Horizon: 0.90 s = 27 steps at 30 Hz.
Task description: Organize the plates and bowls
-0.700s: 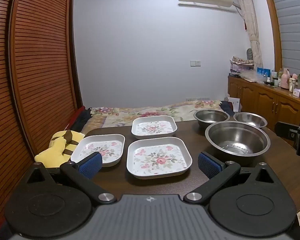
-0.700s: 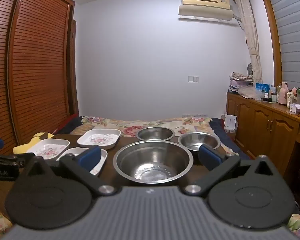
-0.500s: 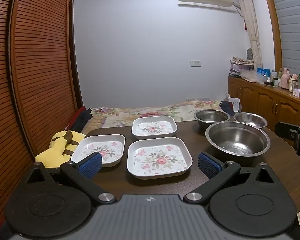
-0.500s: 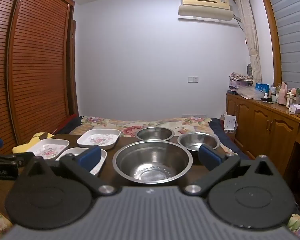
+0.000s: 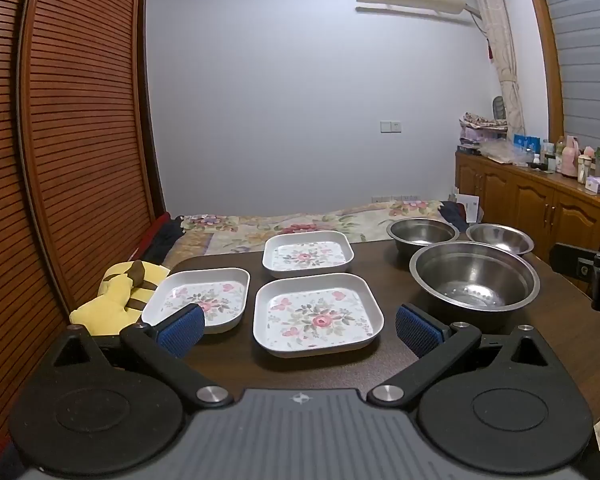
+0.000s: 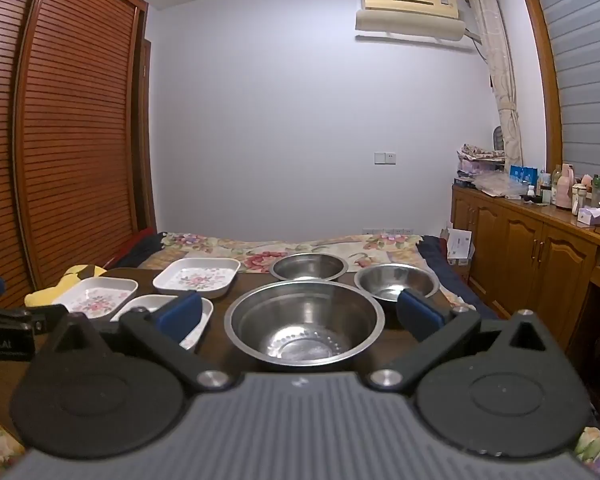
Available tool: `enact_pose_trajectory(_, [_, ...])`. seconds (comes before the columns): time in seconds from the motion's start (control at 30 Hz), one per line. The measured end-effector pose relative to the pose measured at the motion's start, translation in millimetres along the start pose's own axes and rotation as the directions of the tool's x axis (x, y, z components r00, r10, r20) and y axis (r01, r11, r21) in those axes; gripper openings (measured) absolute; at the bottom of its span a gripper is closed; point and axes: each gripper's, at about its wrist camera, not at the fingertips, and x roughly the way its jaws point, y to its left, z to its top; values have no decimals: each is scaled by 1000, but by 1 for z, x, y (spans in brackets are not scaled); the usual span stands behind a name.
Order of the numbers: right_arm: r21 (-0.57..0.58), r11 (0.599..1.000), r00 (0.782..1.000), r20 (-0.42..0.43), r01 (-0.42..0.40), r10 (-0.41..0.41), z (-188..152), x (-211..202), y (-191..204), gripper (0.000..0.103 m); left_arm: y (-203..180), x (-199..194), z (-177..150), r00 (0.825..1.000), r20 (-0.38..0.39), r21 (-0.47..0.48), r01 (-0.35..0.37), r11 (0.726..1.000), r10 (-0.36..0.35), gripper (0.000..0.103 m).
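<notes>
Three white floral square plates lie on the dark table (image 5: 560, 320): the near plate (image 5: 317, 314), the left plate (image 5: 204, 296) and the far plate (image 5: 308, 253). Three steel bowls stand to their right: a large bowl (image 5: 474, 280) (image 6: 304, 320), a far bowl (image 5: 422, 234) (image 6: 309, 266) and a right bowl (image 5: 500, 238) (image 6: 394, 281). My left gripper (image 5: 300, 328) is open, hovering just in front of the near plate. My right gripper (image 6: 300, 312) is open, its blue pads either side of the large bowl, held short of it.
A yellow plush toy (image 5: 116, 296) lies off the table's left edge. A bed with a floral cover (image 5: 308, 220) is beyond the table. A wooden cabinet (image 6: 532, 252) with bottles runs along the right wall. A slatted wardrobe (image 5: 60, 140) stands left.
</notes>
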Motion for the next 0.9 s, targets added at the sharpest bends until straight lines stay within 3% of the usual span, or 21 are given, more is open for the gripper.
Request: enact_pose_trajectory(0.9, [2, 1000, 1000, 1, -2, 2, -3, -1, 0, 103, 0, 0, 0, 1000, -1, 1, 0, 1000, 0, 103])
